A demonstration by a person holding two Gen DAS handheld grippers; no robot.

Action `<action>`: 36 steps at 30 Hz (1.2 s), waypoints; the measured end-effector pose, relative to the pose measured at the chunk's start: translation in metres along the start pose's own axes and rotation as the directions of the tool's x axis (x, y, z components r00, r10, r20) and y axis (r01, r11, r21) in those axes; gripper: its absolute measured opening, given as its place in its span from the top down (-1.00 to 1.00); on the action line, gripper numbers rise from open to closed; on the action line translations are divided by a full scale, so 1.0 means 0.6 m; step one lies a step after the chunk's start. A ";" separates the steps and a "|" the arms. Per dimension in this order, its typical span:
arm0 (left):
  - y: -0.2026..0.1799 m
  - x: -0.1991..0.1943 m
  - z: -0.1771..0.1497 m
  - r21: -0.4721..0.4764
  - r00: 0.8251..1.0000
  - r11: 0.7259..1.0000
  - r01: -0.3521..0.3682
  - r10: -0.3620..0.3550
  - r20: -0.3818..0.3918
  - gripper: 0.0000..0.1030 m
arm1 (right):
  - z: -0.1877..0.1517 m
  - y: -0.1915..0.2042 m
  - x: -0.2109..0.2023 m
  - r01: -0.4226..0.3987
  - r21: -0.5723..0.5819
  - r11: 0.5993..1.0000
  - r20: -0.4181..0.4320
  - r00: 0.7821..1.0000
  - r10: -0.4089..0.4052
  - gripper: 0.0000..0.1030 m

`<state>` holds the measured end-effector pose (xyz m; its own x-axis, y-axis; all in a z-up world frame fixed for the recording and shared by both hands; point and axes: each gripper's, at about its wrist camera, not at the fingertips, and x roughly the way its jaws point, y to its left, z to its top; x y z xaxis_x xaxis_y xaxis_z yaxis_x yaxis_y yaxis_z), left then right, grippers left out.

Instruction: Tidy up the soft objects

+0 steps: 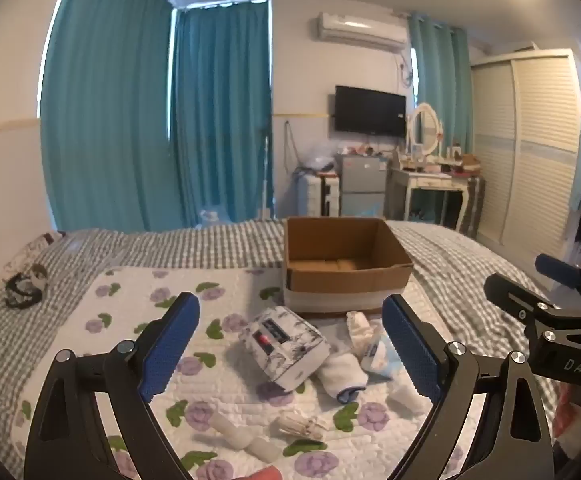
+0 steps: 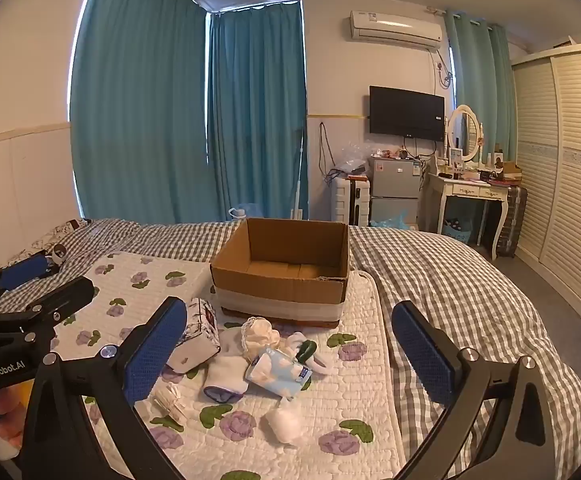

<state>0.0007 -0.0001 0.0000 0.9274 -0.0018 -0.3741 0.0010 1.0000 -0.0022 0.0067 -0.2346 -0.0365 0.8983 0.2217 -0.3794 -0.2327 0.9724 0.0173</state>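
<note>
Both jaws stand wide apart, holding nothing, above a bed strewn with soft things.

The left gripper (image 1: 290, 344) and right gripper (image 2: 290, 356) hover over the flowered quilt (image 2: 354, 400), with the soft pile lying between their fingers: a printed pouch (image 1: 286, 344), a rolled white sock (image 2: 226, 376) and a pale blue packet (image 2: 278, 372). The cardboard box (image 2: 286, 276) sits open at 12 o'clock, touching the pile's far edge. Only the right view shows the bed's free edge and bare floor (image 2: 530, 276) at 3 o'clock; only the left shows the white tubes (image 1: 246, 440) at 6 o'clock.
</note>
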 end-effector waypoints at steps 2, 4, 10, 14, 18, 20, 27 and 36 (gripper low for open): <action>0.000 0.000 0.000 -0.003 1.000 1.000 -0.003 0.003 0.007 -0.83 | 0.000 0.001 0.001 0.000 -0.001 1.000 0.003 1.000 0.000 -1.00; 0.000 0.003 0.000 -0.002 1.000 1.000 -0.001 0.001 0.002 -0.83 | 0.000 0.001 0.000 -0.002 0.000 1.000 0.003 1.000 0.002 -1.00; -0.008 0.003 0.000 -0.001 1.000 1.000 -0.003 0.003 0.001 -0.83 | 0.000 0.004 0.005 0.001 -0.006 1.000 -0.005 1.000 -0.001 -1.00; -0.009 0.002 -0.003 -0.005 1.000 1.000 0.000 0.001 0.003 -0.83 | 0.000 0.002 0.001 0.001 -0.004 1.000 -0.004 1.000 -0.001 -1.00; -0.006 0.003 -0.009 0.000 1.000 1.000 -0.003 0.003 0.010 -0.83 | -0.001 0.000 0.001 0.000 -0.007 1.000 -0.006 1.000 0.000 -1.00; -0.005 0.005 -0.010 -0.001 1.000 1.000 0.001 -0.001 0.013 -0.83 | 0.000 0.000 0.000 0.000 -0.007 1.000 -0.008 1.000 0.000 -1.00; -0.003 0.003 -0.009 0.000 1.000 1.000 -0.003 0.003 0.019 -0.83 | -0.004 0.000 0.002 -0.001 -0.007 1.000 -0.009 1.000 0.001 -1.00; -0.003 -0.002 -0.005 0.006 1.000 1.000 -0.005 0.005 0.018 -0.83 | -0.003 0.000 0.002 -0.001 -0.008 1.000 -0.010 1.000 0.001 -1.00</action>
<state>-0.0016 -0.0019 -0.0026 0.9339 0.0029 -0.3576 -0.0012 1.0000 0.0051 0.0069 -0.2344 -0.0389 0.8943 0.2218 -0.3886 -0.2364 0.9716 0.0106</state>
